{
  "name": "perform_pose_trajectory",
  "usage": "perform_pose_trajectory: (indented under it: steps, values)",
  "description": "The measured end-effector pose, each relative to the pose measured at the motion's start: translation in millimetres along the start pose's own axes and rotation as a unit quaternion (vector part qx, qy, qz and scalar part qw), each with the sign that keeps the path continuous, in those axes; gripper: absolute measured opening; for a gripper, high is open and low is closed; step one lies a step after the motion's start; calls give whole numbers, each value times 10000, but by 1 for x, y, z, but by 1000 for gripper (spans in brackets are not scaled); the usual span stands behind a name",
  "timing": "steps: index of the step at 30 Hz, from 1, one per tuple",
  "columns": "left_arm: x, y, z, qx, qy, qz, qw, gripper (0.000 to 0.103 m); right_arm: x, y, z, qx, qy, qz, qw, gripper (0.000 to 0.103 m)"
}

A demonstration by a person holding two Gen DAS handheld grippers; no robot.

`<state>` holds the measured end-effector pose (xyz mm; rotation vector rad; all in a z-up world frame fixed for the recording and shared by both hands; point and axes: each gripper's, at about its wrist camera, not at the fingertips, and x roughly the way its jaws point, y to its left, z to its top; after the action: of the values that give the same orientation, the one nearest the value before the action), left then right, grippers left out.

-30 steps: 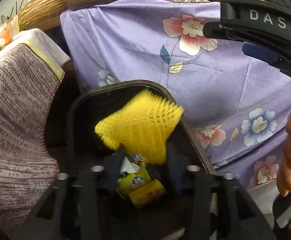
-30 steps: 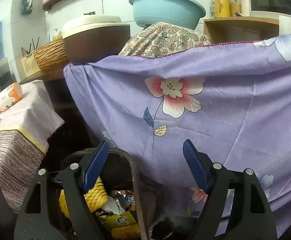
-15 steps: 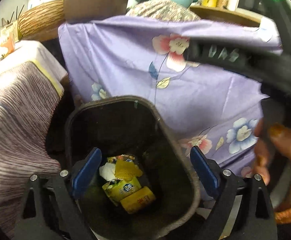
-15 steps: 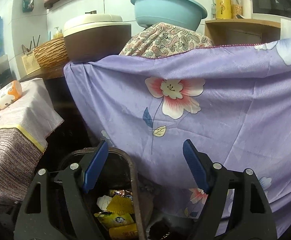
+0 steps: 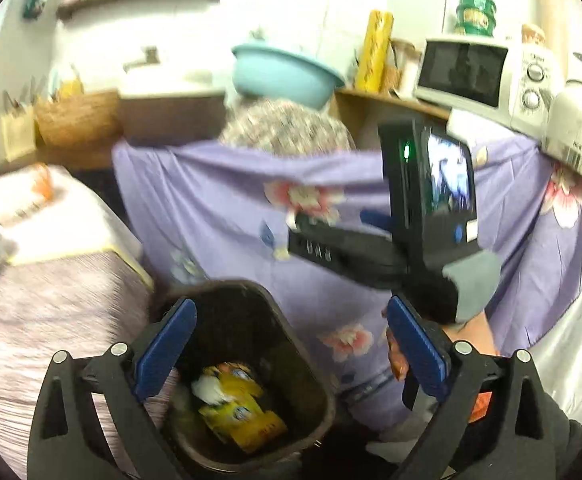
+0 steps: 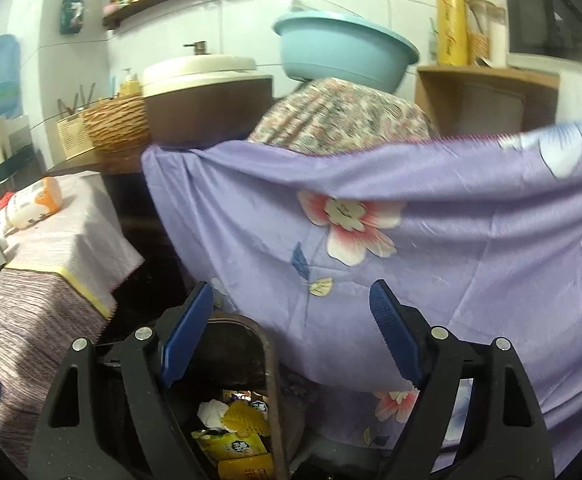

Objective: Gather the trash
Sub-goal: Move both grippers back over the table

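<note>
Trash (image 5: pixel 239 408) lies at the bottom of a dark bin (image 5: pixel 311 392), at about 6 o'clock in both wrist views: yellow wrappers, a white crumpled tissue and a yellow foam net (image 6: pixel 247 418). Above it the left hand-held gripper (image 5: pixel 291 348) has its jaws opening wide with nothing between the blue pads, the bin's mouth showing in the gap. The right hand-held gripper (image 6: pixel 291 336) also stands wide and empty, opening slightly, its left finger over the bin's rim. At 3 o'clock in the left view the right tool's black body and a hand (image 5: pixel 479 332) show. Beyond hangs a purple floral cloth (image 6: pixel 451 248); at 12 o'clock sits a blue basin (image 6: pixel 343 56).
</note>
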<state>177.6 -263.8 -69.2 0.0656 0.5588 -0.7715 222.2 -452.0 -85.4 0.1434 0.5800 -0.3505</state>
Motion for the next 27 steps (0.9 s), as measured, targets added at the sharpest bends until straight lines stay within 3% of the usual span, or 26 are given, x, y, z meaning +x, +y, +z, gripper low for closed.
perform_pose_trajectory:
  steps: [8, 11, 18, 24, 27]
  values:
    - [-51, 51, 27, 74, -392, 907, 9951, 98, -11, 71, 18, -110, -139, 786, 9967, 82]
    - [-68, 78, 30, 8, -375, 1301, 9908, 98, -18, 107, 22, -290, -203, 1104, 9933, 89]
    - [-120, 159, 29, -178, -252, 2334, 9719, 98, -35, 194, 28, -778, -132, 2060, 9754, 90]
    - [-151, 218, 15, -539, 99, 2702, 9612, 98, -40, 244, 33, -1101, 57, 2592, 9595, 90]
    - [-149, 235, 8, -630, 343, 2654, 9615, 98, -37, 263, 36, -1221, 221, 2793, 9521, 90]
